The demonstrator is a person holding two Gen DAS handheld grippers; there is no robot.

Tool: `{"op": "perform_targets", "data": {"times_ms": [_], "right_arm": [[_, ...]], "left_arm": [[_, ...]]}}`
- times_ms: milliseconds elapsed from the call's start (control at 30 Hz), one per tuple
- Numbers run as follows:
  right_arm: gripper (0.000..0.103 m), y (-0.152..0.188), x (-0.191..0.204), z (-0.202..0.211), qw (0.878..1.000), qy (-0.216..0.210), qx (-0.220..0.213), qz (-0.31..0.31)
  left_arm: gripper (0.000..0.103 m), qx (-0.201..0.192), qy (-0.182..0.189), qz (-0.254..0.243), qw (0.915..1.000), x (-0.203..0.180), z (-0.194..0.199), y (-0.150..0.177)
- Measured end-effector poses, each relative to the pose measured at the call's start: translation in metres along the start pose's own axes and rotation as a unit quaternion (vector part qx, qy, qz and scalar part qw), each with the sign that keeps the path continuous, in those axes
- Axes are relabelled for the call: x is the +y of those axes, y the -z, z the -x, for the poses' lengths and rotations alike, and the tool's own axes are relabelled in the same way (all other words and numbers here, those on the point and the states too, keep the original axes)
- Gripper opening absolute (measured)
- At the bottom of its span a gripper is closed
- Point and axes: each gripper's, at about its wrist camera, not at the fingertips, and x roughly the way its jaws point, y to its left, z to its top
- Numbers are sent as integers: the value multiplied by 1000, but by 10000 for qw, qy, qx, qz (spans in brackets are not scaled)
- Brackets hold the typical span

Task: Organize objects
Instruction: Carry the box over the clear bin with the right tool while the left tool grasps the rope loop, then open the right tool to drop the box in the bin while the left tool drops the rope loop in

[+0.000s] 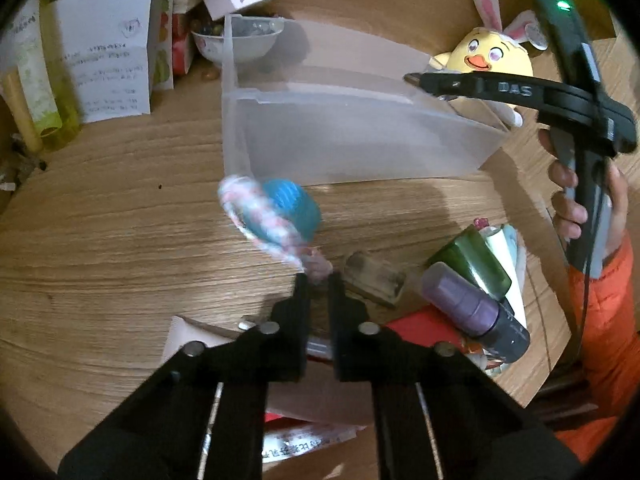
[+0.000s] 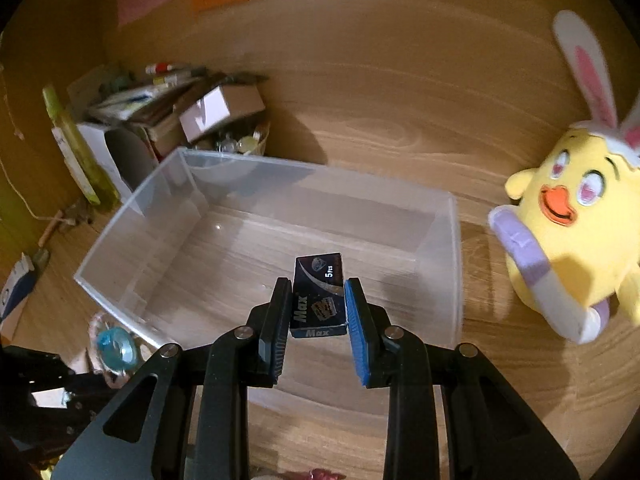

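A clear plastic bin [image 1: 360,140] stands on the wooden table; it also shows in the right wrist view [image 2: 456,248]. My left gripper [image 1: 319,276] is shut on the pink-and-white strap of a blue round toy [image 1: 292,208], which hangs blurred in front of the bin's near corner. The toy also shows in the right wrist view [image 2: 116,346], low at the left. My right gripper [image 2: 318,292] is shut on a small dark blue "Max" box [image 2: 318,296] and holds it above the bin's inside. The right gripper also shows in the left wrist view [image 1: 412,78], over the bin's right end.
A yellow chick plush with bunny ears [image 2: 572,224] sits right of the bin. Green and purple bottles [image 1: 472,280], a wooden block [image 1: 374,278] and papers lie near my left gripper. A bowl [image 1: 236,40], boxes and papers crowd the far left corner.
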Motion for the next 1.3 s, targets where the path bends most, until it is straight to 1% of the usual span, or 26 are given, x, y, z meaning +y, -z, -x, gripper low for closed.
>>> {"op": "perform_targets", "data": {"times_ms": [200, 267, 500, 667, 733, 767, 800, 867, 933, 1067, 1200, 1300], "right_arm": [[25, -6, 3, -22, 9994, -11, 316, 128], [25, -7, 2, -28, 9991, 4, 393, 136], [25, -10, 4, -43, 9977, 76, 629, 232], [25, -10, 5, -47, 9971, 96, 707, 247], [27, -9, 3, -46, 9970, 56, 742, 201], [30, -9, 1, -44, 9972, 15, 730, 140], [35, -8, -2, -40, 9976, -23, 692, 71], [41, -7, -8, -29, 9984, -135, 547, -93], [41, -6, -13, -19, 9981, -310, 480, -218], [51, 3, -17, 13, 9984, -374, 138, -403], [56, 13, -21, 46, 9978, -369, -252, -497], [57, 28, -22, 58, 9970, -361, -392, -561]], "left_arm": [[7, -174, 0, 72, 9998, 7, 14, 1], [7, -289, 31, 132, 9995, 8, 22, 1], [7, -866, -34, 166, 9961, 13, 65, -3], [7, -1282, -34, 77, 9917, 10, 92, -27], [7, -1414, -72, 2, 9899, 8, 97, -39], [7, -1447, -68, -35, 9894, 7, 97, -46], [7, -1447, -24, -62, 9894, 6, 95, -54], [7, -1380, 44, -106, 9904, 4, 88, -64], [7, -1238, 94, -161, 9921, 0, 76, -76], [7, -933, 78, -301, 9951, -6, 47, -92], [7, -639, 102, -376, 9972, -10, 23, -102], [7, -505, 84, -440, 9977, -11, 11, -105]]}}
